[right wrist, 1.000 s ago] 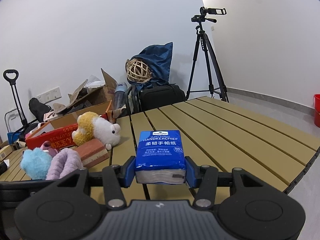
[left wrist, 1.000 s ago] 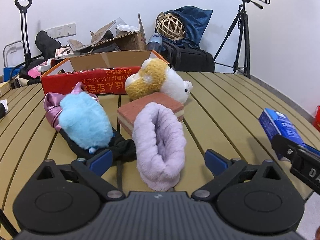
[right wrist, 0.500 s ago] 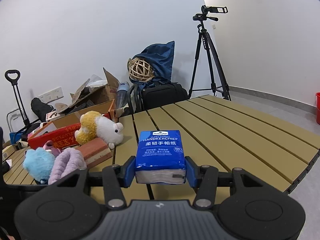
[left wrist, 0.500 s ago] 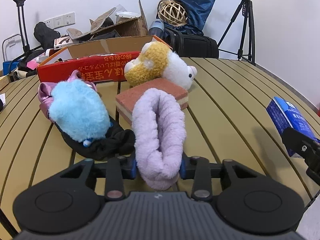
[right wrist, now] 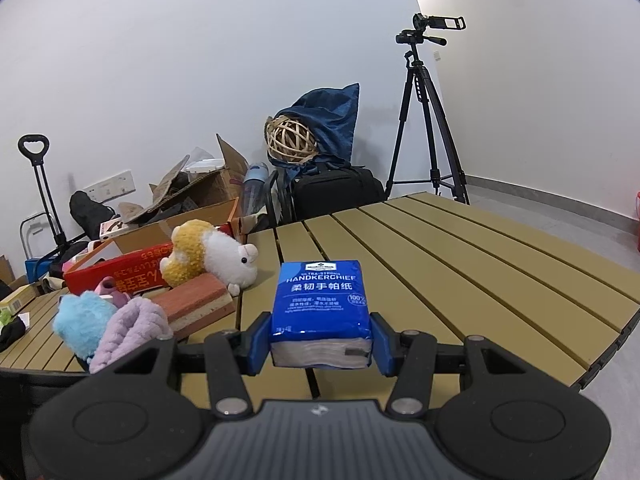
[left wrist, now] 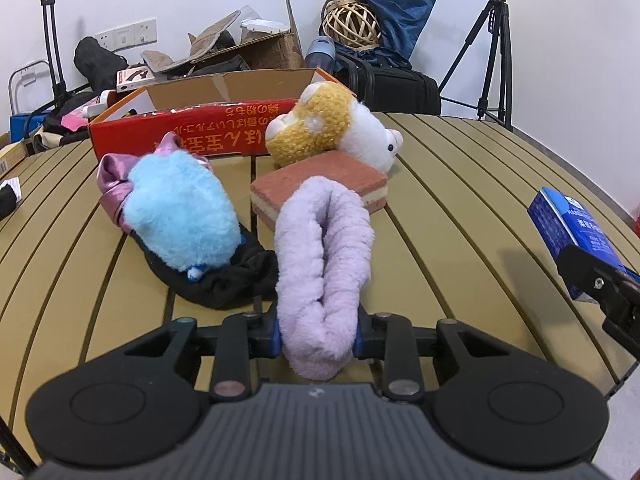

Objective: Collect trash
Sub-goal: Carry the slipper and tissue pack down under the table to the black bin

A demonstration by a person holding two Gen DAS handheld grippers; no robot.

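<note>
Left gripper (left wrist: pixel 317 338), formerly wide, closing on lilac fleece band (left wrist: pixel 324 256); right gripper (right wrist: pixel 319 344) clamps handkerchief pack (right wrist: pixel 320 300). Toys remain uncollected.

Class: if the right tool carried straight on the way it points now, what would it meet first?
The right tool, shut on the tissue pack, points over the bare slatted table. It would probably meet that tabletop first; depth is unclear.

- left gripper (left wrist: pixel 317 338): blue pads almost fully buried in the purple fuzzy roll (left wrist: pixel 324 264), only thin slivers show
- black cloth (left wrist: pixel 224 280) ahead-left of it: mostly under the light blue plush (left wrist: pixel 180 216)
- tissue pack (left wrist: pixel 568 236) far right: partly behind the right gripper's black finger, whose lower part runs out of frame
- right gripper (right wrist: pixel 320 346): the pack's small print too tiny to read
</note>
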